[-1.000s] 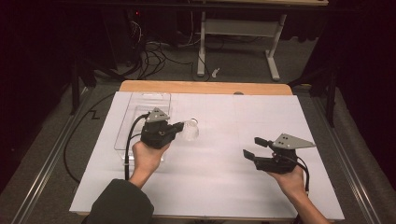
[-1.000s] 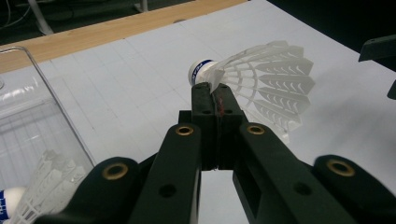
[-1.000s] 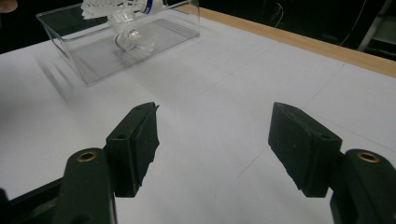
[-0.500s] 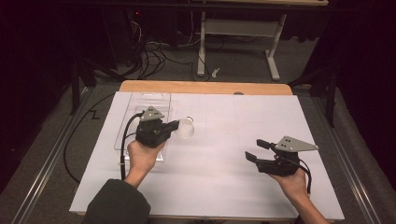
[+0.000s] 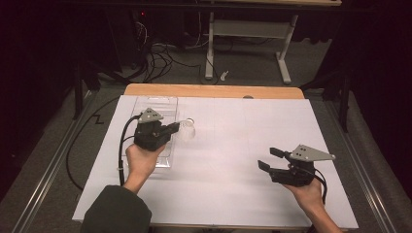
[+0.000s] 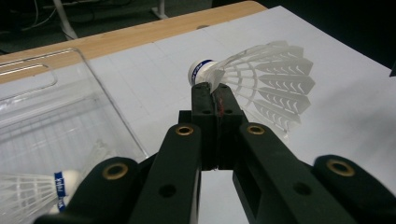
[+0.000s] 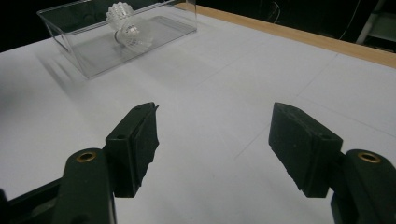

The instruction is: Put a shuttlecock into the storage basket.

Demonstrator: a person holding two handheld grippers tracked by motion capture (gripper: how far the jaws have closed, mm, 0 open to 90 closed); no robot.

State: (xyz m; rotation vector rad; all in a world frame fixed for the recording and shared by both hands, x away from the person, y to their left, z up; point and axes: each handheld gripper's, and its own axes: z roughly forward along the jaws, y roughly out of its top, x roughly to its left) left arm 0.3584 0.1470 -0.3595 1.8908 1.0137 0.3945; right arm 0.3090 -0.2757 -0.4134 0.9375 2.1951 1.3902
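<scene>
Nearest in, the right gripper [image 5: 273,158] hangs low over the near right of the white sheet [image 5: 243,145], jaws spread wide with nothing but bare sheet between them, and the right gripper view confirms it, the two black pads [image 7: 140,135] standing well apart. The person's right hand [image 5: 306,191] carries it from below. Over on the left, a dark sleeve [image 5: 114,213] leads up to the left hand [image 5: 141,162], and the left gripper [image 5: 177,127] points right, out past the edge of the clear box [image 5: 158,104]. Its jaws are pressed together, pinching a white shuttlecock [image 6: 254,79] by the skirt just behind the cork; in the left gripper view the cork points left toward the box and the feathers fan out right, the shuttlecock clear of the sheet and just outside the box wall. In the high view that shuttlecock [image 5: 188,129] sits just right of the box. A second shuttlecock [image 6: 35,191] lies inside the box at its near end. Farther off runs the wooden table edge [image 5: 214,91], then the dark floor with cables [image 5: 160,56].
</scene>
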